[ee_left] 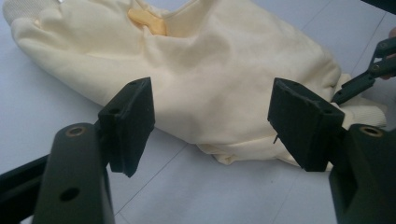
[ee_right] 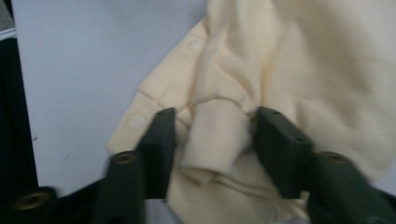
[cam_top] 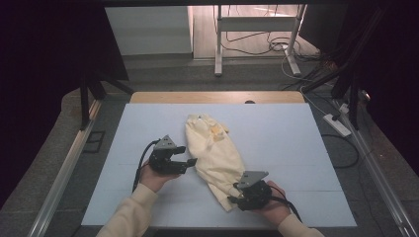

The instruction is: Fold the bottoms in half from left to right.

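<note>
Right gripper view: the ribbed cuff (ee_right: 212, 140) of the cream garment (cam_top: 216, 150) is bracketed by the right gripper (ee_right: 212, 149) — jaws half-closed, one pad touching, not yet clamped — so only the cuff should be pinched, while the left gripper (ee_left: 212, 123) is kept wide, empty.

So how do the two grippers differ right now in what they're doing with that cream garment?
The right gripper straddles a ribbed cuff at the near end of the cream garment, jaws close around it. The left gripper has wide-open jaws with nothing between them and sits beside the garment's side edge. The right one points into the fabric; the left stops short of it. Both are black, hand-held and low over the white table.
</note>
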`<state>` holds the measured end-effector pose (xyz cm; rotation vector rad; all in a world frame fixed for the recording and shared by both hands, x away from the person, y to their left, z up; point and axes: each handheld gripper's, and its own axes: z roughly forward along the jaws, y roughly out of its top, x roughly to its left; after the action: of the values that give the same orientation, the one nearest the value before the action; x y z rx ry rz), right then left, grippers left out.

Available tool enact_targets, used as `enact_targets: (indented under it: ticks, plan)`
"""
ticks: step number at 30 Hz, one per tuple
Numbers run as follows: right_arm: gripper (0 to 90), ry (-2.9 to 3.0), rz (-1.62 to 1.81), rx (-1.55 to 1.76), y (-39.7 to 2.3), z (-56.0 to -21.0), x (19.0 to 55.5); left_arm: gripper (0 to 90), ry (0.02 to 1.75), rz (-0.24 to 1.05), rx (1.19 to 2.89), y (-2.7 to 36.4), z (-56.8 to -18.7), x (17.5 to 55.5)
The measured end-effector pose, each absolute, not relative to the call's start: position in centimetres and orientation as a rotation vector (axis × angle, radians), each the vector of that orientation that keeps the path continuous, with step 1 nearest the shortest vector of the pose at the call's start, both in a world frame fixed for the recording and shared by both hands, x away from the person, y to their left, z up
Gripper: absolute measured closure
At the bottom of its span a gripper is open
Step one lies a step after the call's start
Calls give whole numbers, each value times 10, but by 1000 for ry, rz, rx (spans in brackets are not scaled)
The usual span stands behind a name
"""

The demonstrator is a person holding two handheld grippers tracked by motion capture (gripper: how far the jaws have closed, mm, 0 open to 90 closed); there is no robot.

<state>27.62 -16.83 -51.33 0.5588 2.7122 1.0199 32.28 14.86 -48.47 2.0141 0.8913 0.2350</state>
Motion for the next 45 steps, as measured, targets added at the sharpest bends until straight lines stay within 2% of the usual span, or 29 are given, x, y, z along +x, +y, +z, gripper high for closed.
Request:
enact_targets:
  ticks: [3, 6, 17, 23, 25, 28, 32, 45]
  plan:
    - [708, 2740, 1075, 620, -174, -510, 281, 310, 892, 232, 2019, 149, -486, 323]
    - [781, 2744, 1097, 625, -176, -507, 281, 310, 892, 229, 2019, 148, -486, 323]
    - [804, 2813, 1135, 492, -162, -499, 253, 310, 891, 229, 2011, 151, -486, 324]
    - [747, 2839, 1133, 530, -163, -506, 258, 309, 891, 231, 2010, 151, -486, 324]
    - [708, 2834, 1132, 515, -163, -506, 257, 308, 893, 230, 2008, 152, -486, 324]
    - [594, 2827, 1163, 470, -164, -503, 256, 304, 892, 234, 2005, 152, -485, 324]
    - [512, 2756, 1272, 511, -172, -493, 258, 303, 894, 234, 2000, 153, -485, 324]
    - [400, 2537, 1218, 764, -197, -492, 296, 300, 896, 235, 2002, 154, -485, 325]
